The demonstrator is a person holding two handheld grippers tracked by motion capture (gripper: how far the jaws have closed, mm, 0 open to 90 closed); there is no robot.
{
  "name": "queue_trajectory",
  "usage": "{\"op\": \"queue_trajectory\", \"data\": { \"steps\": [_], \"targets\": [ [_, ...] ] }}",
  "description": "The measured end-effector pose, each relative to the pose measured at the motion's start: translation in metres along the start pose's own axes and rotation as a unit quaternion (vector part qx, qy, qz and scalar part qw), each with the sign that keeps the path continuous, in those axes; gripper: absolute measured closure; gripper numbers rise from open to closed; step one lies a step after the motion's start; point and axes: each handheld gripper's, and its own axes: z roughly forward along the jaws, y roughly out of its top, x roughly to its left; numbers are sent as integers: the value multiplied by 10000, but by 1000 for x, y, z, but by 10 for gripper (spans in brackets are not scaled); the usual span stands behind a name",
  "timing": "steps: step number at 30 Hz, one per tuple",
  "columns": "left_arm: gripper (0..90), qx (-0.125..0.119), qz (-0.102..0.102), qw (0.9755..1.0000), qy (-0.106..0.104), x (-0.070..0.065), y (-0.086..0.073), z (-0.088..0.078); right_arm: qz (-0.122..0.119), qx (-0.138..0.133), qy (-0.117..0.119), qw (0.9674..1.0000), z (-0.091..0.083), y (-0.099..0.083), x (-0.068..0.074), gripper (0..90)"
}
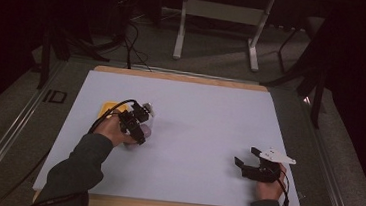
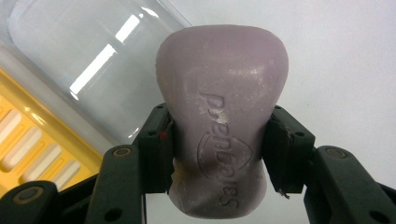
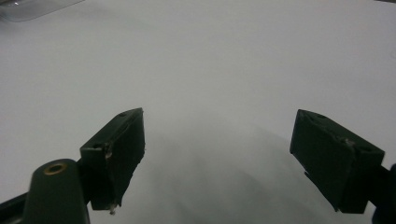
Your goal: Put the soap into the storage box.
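Left gripper (image 2: 217,140): jaws clamped on a lilac soap bar (image 2: 219,112), pads pressing both long sides of it. Embossed lettering and a shield logo face the camera in the left gripper view, reading upside down there. The bar's wide end sticks out past the jaw tips; its lower end sits back between the jaws.

Landmark = yellow soap dish (image 2: 32,149). In the left gripper view the soap bar is off to the right of the dish, apart from it, over the pale tabletop (image 1: 203,130). A clear plastic lid (image 2: 79,60) lies between the dish and the bar, its edge overlapping the dish rim; whether the bar touches the lid, can't tell.

High view: left gripper (image 1: 136,126) sits just right of the yellow soap dish (image 1: 110,109), the lid (image 1: 148,109) at the dish's right edge, the soap bar (image 1: 143,132) showing as a lilac patch under the gripper. Whether the bar rests on the tabletop or hangs above it, can't tell.

Right gripper (image 1: 249,159): well right of the dish, near the table's front right corner, held low by the person's right hand (image 1: 269,186). Its 2 jaws stand wide apart in the right gripper view (image 3: 219,158), nothing between them, bare tabletop (image 3: 210,70) ahead.
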Motion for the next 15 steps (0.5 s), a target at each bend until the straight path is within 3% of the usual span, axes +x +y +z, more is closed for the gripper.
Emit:
{"op": "queue_trajectory", "data": {
  "steps": [15],
  "targets": [
    [497,-15,-157,9999,60,14,2,-12,4,-8,1,10000,0,0,0,175]
  ]
}}
